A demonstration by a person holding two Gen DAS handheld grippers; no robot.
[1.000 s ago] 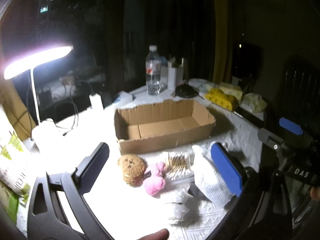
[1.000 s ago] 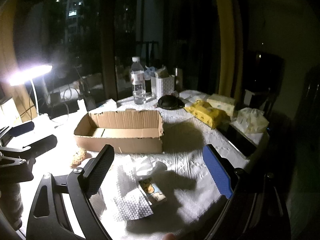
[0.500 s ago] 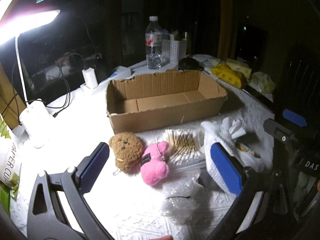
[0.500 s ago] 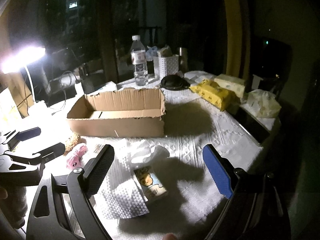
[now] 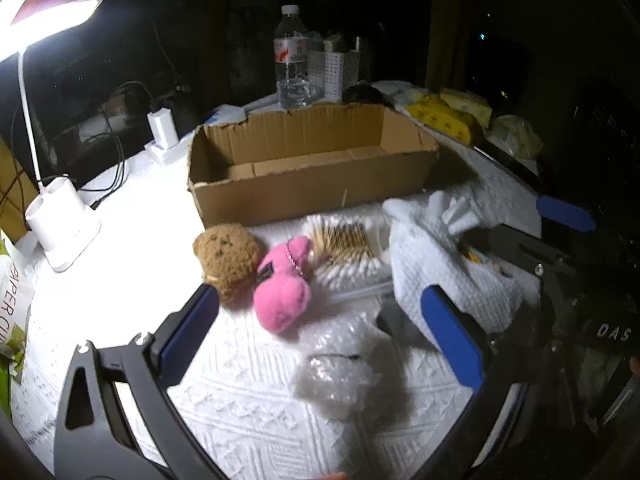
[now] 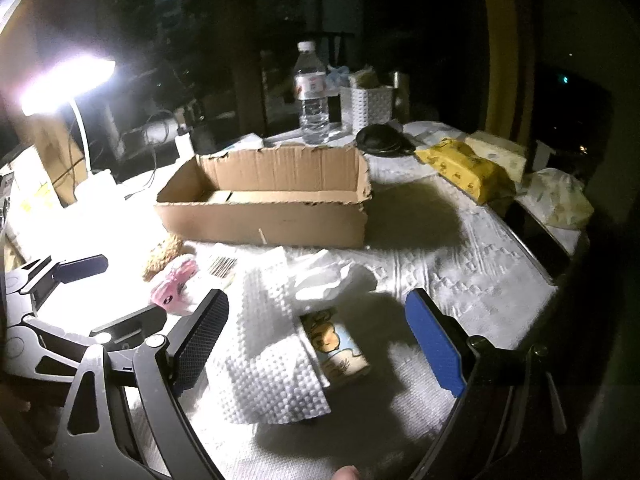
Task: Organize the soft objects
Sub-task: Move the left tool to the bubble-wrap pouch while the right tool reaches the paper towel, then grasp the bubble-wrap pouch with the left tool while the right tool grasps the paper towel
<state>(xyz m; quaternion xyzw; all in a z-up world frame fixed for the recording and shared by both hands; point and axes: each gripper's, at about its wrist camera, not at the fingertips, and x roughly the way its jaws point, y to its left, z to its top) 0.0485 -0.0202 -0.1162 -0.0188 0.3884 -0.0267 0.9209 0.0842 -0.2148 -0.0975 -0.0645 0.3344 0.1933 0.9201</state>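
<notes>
On the surface (image 5: 248,392), the open cardboard box (image 5: 312,168) sits toward the far edge. Just before it lie the brown plush (image 5: 228,254) and pink plush (image 5: 284,292), touching. Left gripper (image 5: 320,332) and right gripper (image 6: 316,336) hang with jaws released, holding nothing.

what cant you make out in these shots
- Tissue pack: right view, mostly under the white towel.
- Box floor: right view, near wall hides it.
- Brown plush: right view, washed out by lamp glare.
- Paper bag: left view, cut by the edge.
</notes>
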